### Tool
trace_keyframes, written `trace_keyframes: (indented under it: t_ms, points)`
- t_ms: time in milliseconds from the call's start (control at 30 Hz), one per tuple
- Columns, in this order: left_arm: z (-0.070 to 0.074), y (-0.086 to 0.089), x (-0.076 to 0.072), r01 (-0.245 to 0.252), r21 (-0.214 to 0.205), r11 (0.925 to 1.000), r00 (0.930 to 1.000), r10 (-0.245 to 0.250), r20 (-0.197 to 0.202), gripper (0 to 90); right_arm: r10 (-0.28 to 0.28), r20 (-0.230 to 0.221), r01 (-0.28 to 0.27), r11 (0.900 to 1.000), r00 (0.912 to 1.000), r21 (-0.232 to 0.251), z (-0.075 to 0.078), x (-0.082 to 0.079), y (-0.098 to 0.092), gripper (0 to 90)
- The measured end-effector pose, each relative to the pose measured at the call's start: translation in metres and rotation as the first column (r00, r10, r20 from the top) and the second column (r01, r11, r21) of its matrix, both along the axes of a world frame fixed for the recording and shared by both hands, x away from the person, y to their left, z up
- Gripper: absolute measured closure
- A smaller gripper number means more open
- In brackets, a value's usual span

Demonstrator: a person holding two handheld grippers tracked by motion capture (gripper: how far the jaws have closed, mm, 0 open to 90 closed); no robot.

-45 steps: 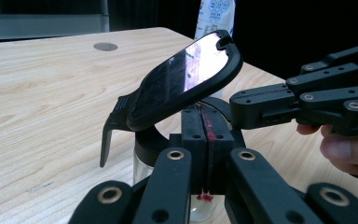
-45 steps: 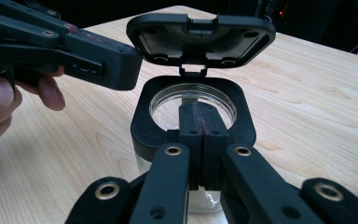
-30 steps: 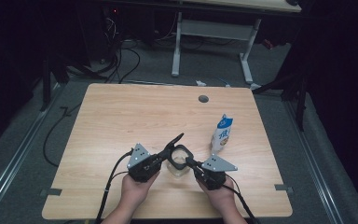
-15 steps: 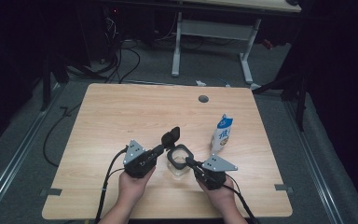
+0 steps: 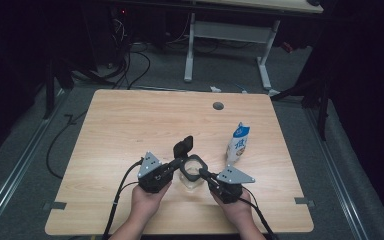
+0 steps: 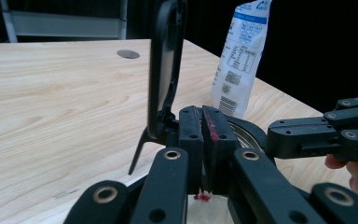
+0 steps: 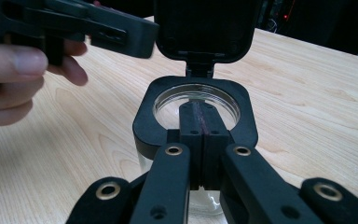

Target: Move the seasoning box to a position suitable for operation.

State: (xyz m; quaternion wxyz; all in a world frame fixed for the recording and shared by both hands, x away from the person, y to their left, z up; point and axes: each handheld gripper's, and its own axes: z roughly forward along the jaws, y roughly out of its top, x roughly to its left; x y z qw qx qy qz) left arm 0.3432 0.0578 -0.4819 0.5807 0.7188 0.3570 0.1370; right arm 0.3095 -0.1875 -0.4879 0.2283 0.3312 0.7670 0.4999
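One clear glass jar point(image 5: 192, 175) with black square collar and raised hinged black lid point(image 5: 183, 146), table point(image 5: 130, 125) front centre. One white-blue pouch point(image 5: 237, 143). Two grippers: left gripper point(image 5: 176, 164) pinched on collar, right gripper point(image 5: 201, 173) closed on collar's rim.

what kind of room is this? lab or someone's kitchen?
Probably a lab or recording workspace, not a kitchen. A bare wooden table with a cable port stands on grey carpet, loose cables run across the floor, and another desk frame sits behind in the dark.

Clear jar point(image 5: 192, 172), black lid point(image 5: 183, 147) upright
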Motion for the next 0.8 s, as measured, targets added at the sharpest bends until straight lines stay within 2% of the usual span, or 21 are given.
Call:
trace_keyframes:
  t_ms: [167,300,567,800]
  points:
    - [0.007,-0.012,0.003,0.011,0.012,0.9999,0.9997,-0.011,0.023,86.7,0.003,0.001,-0.003,1.0,1.0,0.004,0.0,0.0,-0.001,90.0]
    - [0.01,-0.017,0.006,-0.005,0.027,0.9996,0.9993,0.004,0.036,87.0,0.001,0.0,-0.001,1.0,1.0,0.005,-0.001,0.0,0.0,90.0]
    - [0.011,-0.012,0.012,-0.075,0.037,0.9965,0.9967,0.074,0.033,89.9,0.004,0.002,-0.004,1.0,1.0,0.006,-0.001,0.0,-0.001,90.0]
    - [0.011,-0.006,0.01,-0.093,0.05,0.9945,0.9951,0.091,0.04,90.0,0.005,0.004,-0.005,1.0,1.0,0.006,-0.001,0.0,-0.001,90.0]
